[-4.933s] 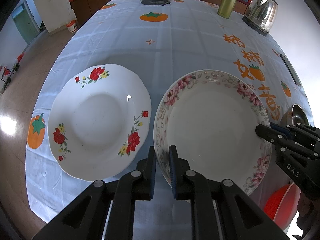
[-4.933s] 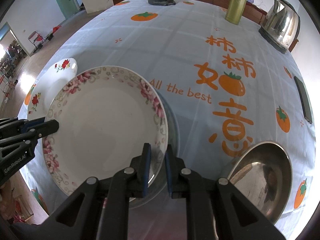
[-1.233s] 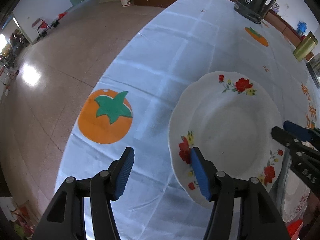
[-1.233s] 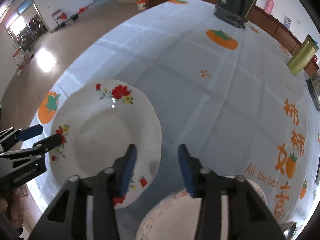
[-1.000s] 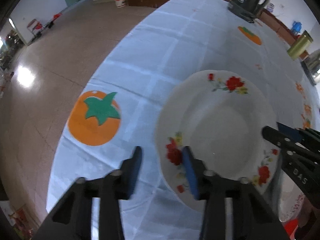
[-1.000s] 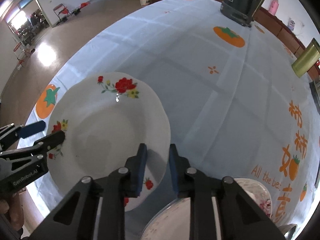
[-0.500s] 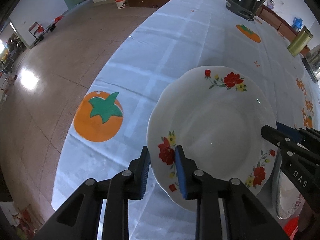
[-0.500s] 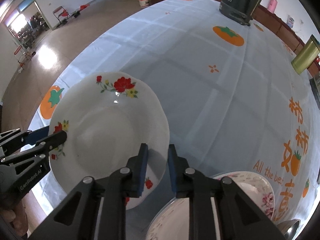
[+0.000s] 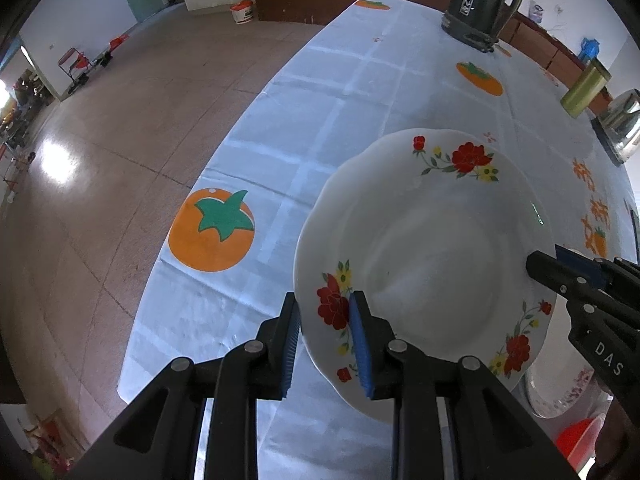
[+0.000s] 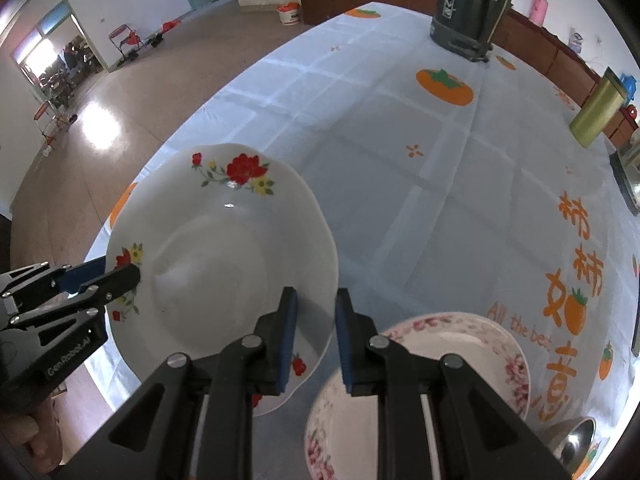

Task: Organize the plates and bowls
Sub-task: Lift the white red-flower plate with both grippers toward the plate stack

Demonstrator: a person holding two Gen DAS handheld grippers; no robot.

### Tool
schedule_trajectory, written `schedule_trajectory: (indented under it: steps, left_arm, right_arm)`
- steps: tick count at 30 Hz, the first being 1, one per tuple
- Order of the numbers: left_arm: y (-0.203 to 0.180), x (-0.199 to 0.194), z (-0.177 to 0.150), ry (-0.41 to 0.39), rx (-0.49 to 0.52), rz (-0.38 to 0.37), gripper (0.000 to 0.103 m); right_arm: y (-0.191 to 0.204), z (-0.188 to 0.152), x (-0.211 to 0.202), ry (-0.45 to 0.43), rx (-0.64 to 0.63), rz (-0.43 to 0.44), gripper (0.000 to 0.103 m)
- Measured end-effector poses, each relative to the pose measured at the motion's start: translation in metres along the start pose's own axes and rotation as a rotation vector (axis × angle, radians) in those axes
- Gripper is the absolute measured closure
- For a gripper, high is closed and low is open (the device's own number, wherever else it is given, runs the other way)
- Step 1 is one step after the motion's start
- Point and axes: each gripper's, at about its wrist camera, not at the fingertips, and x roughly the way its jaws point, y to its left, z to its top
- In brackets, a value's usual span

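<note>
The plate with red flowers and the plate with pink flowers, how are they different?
The red-flower plate has a wavy edge and a few separate flower sprays; the pink-flower plate has a smooth round edge with flowers running all along it. The red-flower plate is pinched at its rim by the left gripper and the right gripper; nothing holds the pink-flower plate, which sits on the tablecloth. Both are white and deep.

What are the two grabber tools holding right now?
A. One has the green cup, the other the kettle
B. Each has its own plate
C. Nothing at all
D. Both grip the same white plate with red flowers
D: the left gripper pinches the near rim of the red-flowered plate, and the right gripper clamps the opposite rim of that plate, while the pink-flowered plate lies ungripped.
</note>
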Motion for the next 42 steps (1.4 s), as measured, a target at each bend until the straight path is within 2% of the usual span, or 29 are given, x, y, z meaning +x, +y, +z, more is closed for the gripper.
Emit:
schedule_trajectory:
  steps: [18, 42]
  left_arm:
    - [-0.042, -0.022, -0.007, -0.023, 0.082, -0.04, 0.076]
    - [-0.095, -0.025, -0.018, -0.017, 0.18, -0.066, 0.076]
  right_arm:
    - [-0.028, -0.026, -0.037, -0.026, 0.05, -0.044, 0.084]
    - [-0.076, -0.062, -0.052, -0.023, 0.136, -0.081, 0.084]
